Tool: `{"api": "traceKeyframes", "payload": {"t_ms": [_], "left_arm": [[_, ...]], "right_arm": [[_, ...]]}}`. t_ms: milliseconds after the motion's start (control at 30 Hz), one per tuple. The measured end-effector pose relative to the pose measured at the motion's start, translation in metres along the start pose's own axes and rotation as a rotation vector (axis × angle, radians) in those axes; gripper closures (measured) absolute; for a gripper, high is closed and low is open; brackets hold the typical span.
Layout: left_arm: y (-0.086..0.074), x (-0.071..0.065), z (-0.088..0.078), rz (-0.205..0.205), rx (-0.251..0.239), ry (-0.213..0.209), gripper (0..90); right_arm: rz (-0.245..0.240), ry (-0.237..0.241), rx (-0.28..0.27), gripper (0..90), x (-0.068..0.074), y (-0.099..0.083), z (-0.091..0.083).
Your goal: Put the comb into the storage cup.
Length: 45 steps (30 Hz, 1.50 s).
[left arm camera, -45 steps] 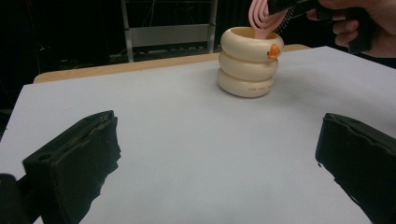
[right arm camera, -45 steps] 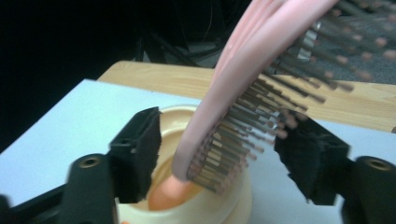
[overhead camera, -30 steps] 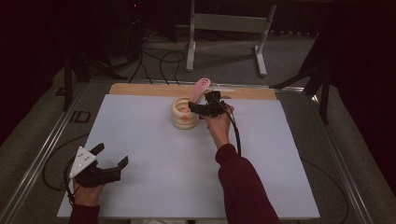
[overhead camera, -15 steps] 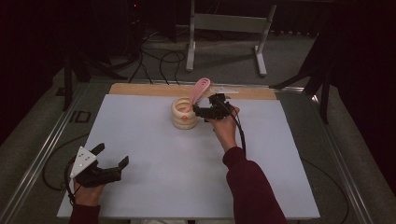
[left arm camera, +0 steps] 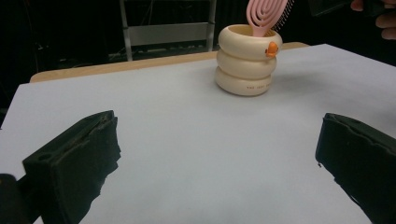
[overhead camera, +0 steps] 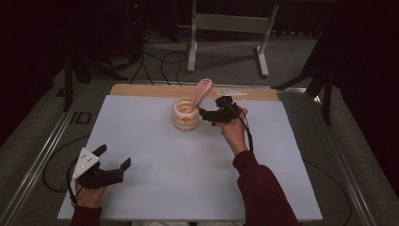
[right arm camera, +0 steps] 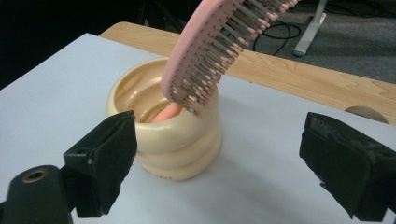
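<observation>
Nearest, at about 7 o'clock on the counter [overhead camera: 155, 188], the left tongs [overhead camera: 114, 158] rest low in a hand, their matte black, rough-edged foam pads spread wide with nothing between them; a grey three-cornered plate sits on top. The counter is a smooth, pale matte sheet, laid over a wooden board [overhead camera: 141, 90] whose light grain shows as a strip along the far edge.

Farther in, toward 12 o'clock, the right tongs [overhead camera: 206, 117] hover just right of a cream holder [overhead camera: 184, 115], held by a hand with a dark red sleeve [overhead camera: 263, 188] trailing back. Their blocky black pads gape wide, empty, flanking the holder in the right gripper view without touching it.

The holder [right arm camera: 163, 140] is glossy, shaped like three stacked rounded rings, hollow inside, with a small orange knob [left arm camera: 272, 48] on its top ring. A pink hairbrush [right arm camera: 215, 42] stands in it handle-down, leaning toward 1 o'clock; its oval head is slotted plastic with rows of thin grey bristles tipped in pink beads.

Beyond the counter, metal stand legs [overhead camera: 226, 42] and black cables [overhead camera: 160, 56] lie on grey floor.
</observation>
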<state>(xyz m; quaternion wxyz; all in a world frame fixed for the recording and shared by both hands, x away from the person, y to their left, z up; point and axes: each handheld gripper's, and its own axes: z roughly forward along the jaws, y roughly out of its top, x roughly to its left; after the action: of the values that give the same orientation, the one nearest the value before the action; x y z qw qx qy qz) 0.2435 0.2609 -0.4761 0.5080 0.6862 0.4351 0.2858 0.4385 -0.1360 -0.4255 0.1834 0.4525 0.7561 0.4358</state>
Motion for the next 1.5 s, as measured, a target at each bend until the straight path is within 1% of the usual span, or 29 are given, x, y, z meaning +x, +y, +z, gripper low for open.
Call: {"api": "traceKeyframes", "payload": {"t_ms": [200,300,433,500,867,1033,1133,1233,1367,1500], "left_arm": [[0.000,0.000,0.001,0.000,0.001,-0.001,0.2],[0.000,-0.001,0.001,0.000,0.001,-0.001,0.2],[0.000,0.000,0.001,0.000,0.003,-0.001,0.2],[0.000,-0.001,0.001,0.000,0.002,-0.001,0.2],[0.000,-0.001,0.001,-0.001,0.002,-0.001,0.2],[0.000,-0.001,0.001,0.000,0.002,0.000,0.2],[0.000,-0.001,0.001,-0.001,0.002,0.000,0.2],[0.000,-0.001,0.001,-0.001,0.001,-0.001,0.2],[0.000,-0.001,0.001,0.000,0.002,0.000,0.2],[0.000,-0.001,0.001,0.000,0.002,-0.001,0.2]], "right_arm": [[-0.032,0.004,0.007,10.9,0.001,-0.001,-0.006],[-0.044,0.001,0.011,10.7,0.001,-0.002,-0.007],[-0.077,-0.007,0.026,10.3,-0.001,-0.006,-0.011],[-0.085,-0.007,0.031,10.2,-0.002,-0.008,-0.012],[-0.103,-0.008,0.045,10.0,-0.011,-0.020,-0.024],[-0.123,-0.008,0.059,9.9,-0.013,-0.028,-0.027],[-0.131,-0.008,0.059,10.0,-0.014,-0.032,-0.029],[-0.126,-0.003,0.054,10.0,-0.014,-0.035,-0.032],[-0.140,-0.002,0.060,10.0,-0.014,-0.040,-0.036],[-0.147,-0.001,0.051,10.0,-0.015,-0.046,-0.040]]}}
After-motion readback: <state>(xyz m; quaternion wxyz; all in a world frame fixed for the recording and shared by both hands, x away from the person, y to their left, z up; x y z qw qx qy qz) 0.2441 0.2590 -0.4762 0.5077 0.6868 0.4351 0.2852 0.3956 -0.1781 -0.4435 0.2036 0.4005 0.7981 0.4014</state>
